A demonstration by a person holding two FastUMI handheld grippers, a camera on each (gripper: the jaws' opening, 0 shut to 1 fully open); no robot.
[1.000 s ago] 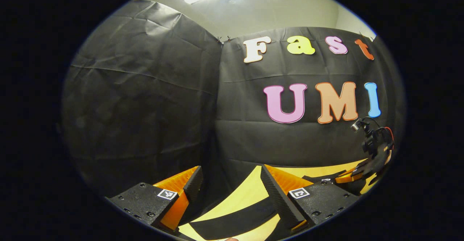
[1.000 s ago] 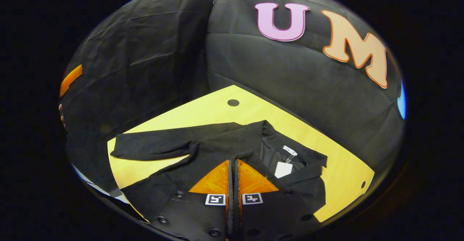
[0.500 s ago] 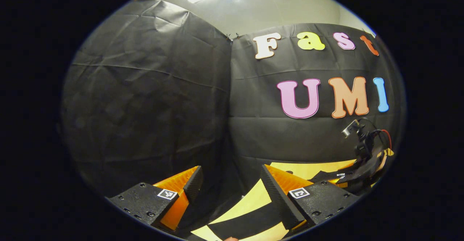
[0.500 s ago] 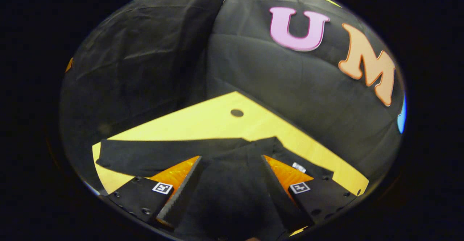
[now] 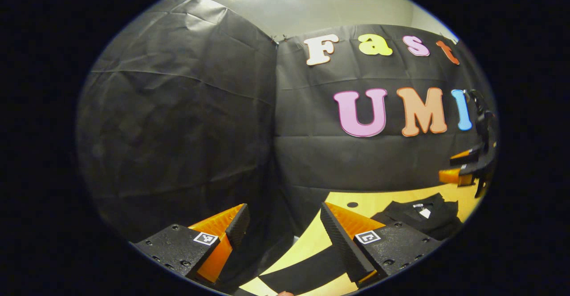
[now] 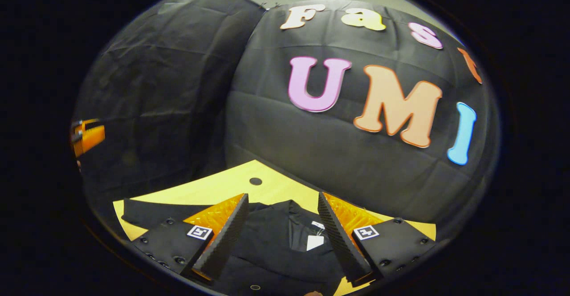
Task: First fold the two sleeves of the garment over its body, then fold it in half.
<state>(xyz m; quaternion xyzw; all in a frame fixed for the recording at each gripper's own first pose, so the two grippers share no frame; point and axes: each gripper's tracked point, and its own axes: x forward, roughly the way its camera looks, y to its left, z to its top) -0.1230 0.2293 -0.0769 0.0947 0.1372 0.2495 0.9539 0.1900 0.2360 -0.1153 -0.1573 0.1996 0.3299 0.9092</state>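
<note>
The black garment lies spread on the yellow wooden table, its collar toward the booth's back wall and a white tag showing inside the neckline. In the right gripper view one sleeve stretches flat from the garment's body toward the table's left edge — it is not folded over the body. A small dark hole in the tabletop sits just beyond the collar.

The right gripper hangs above the garment with its two fingers spread wide; the collar and tag show in the gap between them, and nothing is held. Its fingertips sit clear of the cloth as far as the view tells.

The left gripper is likewise wide open and holds nothing. It hovers at the sleeve side of the garment: between its fingers a black strip of sleeve crosses the yellow table, and the gripper's fingers are above it, not touching. Farther along in the left gripper view, the garment's collar end lies on the table with its tag visible, and the other gripper is above it near the wall, fingers parted.
</note>
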